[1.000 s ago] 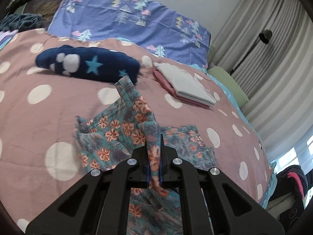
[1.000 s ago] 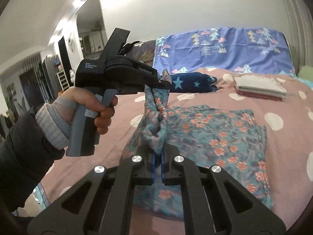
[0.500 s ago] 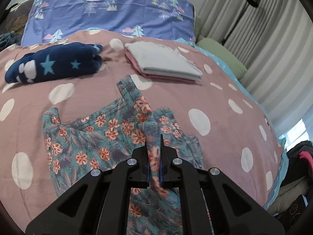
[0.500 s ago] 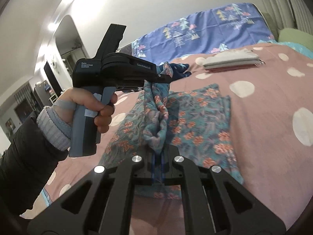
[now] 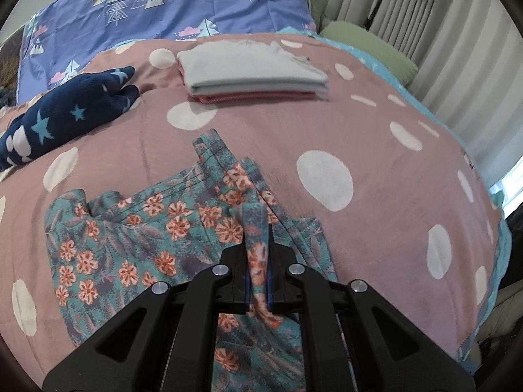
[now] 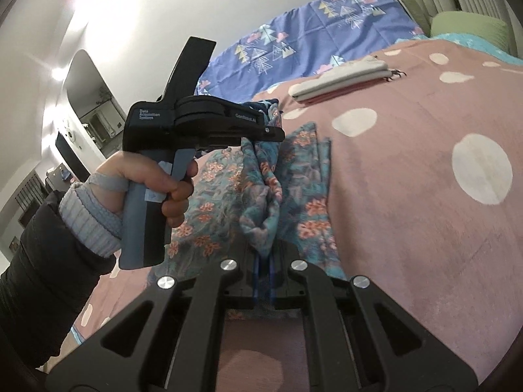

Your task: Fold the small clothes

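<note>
A teal garment with orange flowers (image 5: 147, 228) lies partly spread on the pink polka-dot bedspread (image 5: 376, 150). My left gripper (image 5: 257, 254) is shut on a bunched edge of it and holds that edge lifted. In the right wrist view the left gripper (image 6: 271, 130) shows from the side, in a hand, with the garment (image 6: 307, 215) hanging from it. My right gripper (image 6: 264, 261) is shut on another bunched edge of the same garment, just below the left one.
A folded stack of grey and pink clothes (image 5: 251, 72) lies further up the bed. A navy star-patterned bundle (image 5: 65, 114) lies at the left. A purple tree-print pillow (image 5: 170, 3) is at the head, curtains (image 5: 441, 32) at the right.
Both grippers have swung to the right with the garment held between them. The garment's lifted edge has come over its spread part, and the folded stack now sits straight ahead.
</note>
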